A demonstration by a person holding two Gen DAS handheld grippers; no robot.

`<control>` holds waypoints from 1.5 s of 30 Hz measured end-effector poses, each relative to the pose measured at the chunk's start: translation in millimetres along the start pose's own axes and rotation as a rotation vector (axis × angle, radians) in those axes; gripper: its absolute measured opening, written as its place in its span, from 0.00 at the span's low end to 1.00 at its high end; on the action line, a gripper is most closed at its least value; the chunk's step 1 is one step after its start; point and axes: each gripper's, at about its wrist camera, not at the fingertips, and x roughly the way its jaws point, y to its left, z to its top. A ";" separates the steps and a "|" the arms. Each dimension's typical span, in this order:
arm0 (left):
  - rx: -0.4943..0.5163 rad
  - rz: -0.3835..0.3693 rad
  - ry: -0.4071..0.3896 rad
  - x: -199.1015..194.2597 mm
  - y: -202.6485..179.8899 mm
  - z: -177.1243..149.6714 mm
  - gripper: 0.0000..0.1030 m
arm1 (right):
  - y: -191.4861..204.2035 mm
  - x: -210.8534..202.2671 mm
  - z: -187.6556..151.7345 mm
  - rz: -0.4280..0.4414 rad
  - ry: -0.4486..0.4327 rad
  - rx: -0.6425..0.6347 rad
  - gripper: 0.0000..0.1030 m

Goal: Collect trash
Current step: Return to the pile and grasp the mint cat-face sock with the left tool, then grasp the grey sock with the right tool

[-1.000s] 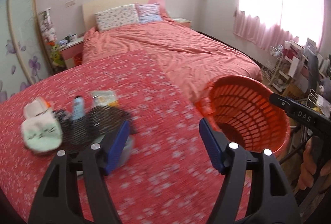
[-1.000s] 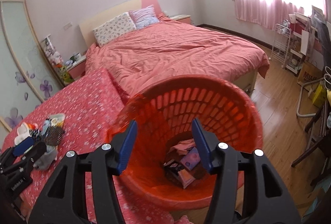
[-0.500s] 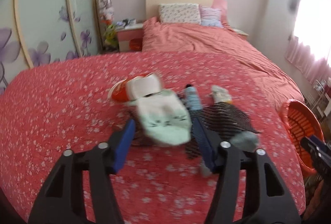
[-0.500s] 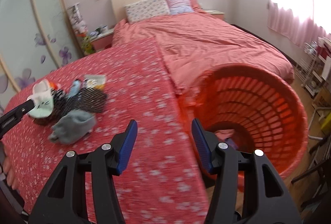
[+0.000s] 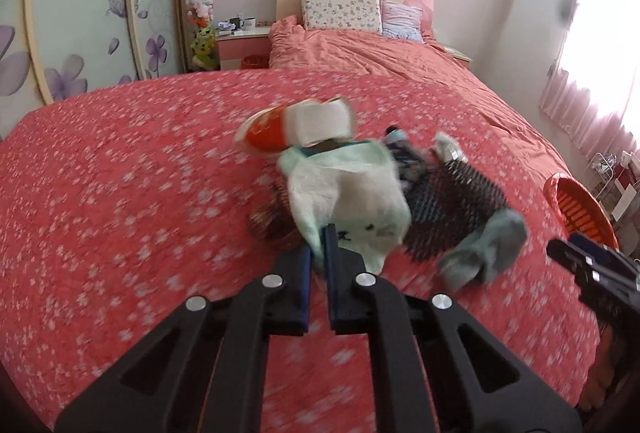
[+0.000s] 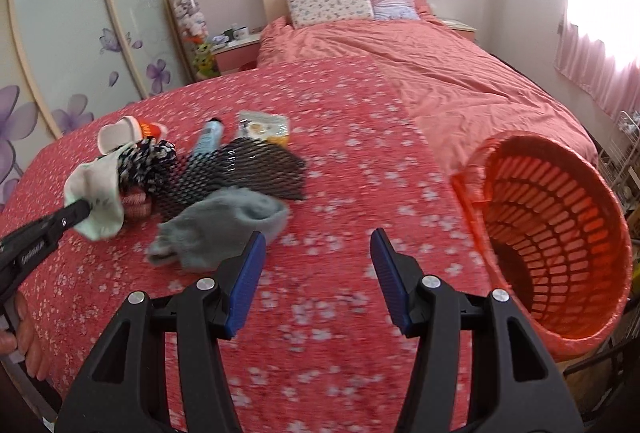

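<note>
Going left to right across the red flowered bed cover (image 6: 340,161), with the black mesh sheet (image 6: 248,173) as my anchor.

Furthest left of the mesh, the left tongs (image 5: 318,245) are clenched on the edge of a pale mint sock (image 5: 352,205); from the right camera it hangs off the tips at the left end of the pile. Just behind it there's a white and orange cup (image 6: 132,131) on its side, and a black and white patterned bundle (image 6: 148,161) touching the mesh's left edge. Under that sits something reddish brown (image 6: 136,203), can't tell what. A light blue tube (image 6: 208,139) pokes out at the mesh's back edge, with a clear snack packet (image 6: 262,125) just right of it. A grey sock (image 6: 224,225) lies against the mesh's front edge.

The right tongs (image 6: 318,273) are released, nothing between the pads, hovering over bare cover to the right of the mesh. Well right of that, the orange basket (image 6: 560,233) sits at the bed's edge, tipped toward the camera.

Progress-wise I'd call it mid-job: one thing is gripped, none of this pile is in the basket, and I can't see the basket's bottom.

Count: two socks, one cup, one tube, one packet, one mesh, one bundle, one basket.
</note>
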 end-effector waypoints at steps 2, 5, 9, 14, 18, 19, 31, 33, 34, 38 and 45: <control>0.000 0.021 0.006 -4.2 13.6 -7.7 0.07 | 9.5 2.7 -0.4 0.013 0.004 -0.012 0.53; -0.009 0.069 0.013 -8.1 36.3 -15.8 0.07 | 25.2 6.3 -0.4 0.027 0.010 -0.037 0.53; -0.080 0.118 0.038 -5.8 72.6 -17.4 0.07 | 37.5 8.4 0.7 0.036 0.013 -0.059 0.53; -0.118 0.095 0.032 -11.9 91.1 -20.5 0.17 | 40.5 12.9 2.0 0.062 0.024 -0.051 0.53; -0.114 0.069 0.017 -17.6 89.6 -24.4 0.34 | 43.4 19.3 4.7 0.087 0.039 -0.023 0.53; -0.116 0.064 0.016 -17.4 88.8 -24.0 0.37 | 46.0 21.0 5.6 0.085 0.042 -0.022 0.53; -0.153 -0.009 -0.016 -29.0 85.0 -19.9 0.57 | 44.6 34.6 4.4 0.043 0.078 -0.031 0.08; -0.153 -0.019 -0.025 -33.5 84.3 -19.7 0.59 | 35.8 27.5 2.2 0.041 0.062 -0.014 0.07; -0.155 -0.027 -0.029 -36.3 83.4 -19.4 0.61 | 30.7 23.5 0.9 0.037 0.054 -0.009 0.07; -0.149 -0.037 -0.042 -42.1 79.3 -17.6 0.62 | 12.1 12.8 -3.1 -0.022 0.030 0.002 0.07; -0.139 -0.043 -0.031 -39.7 70.4 -17.2 0.63 | -16.5 17.3 1.3 -0.071 0.044 0.082 0.07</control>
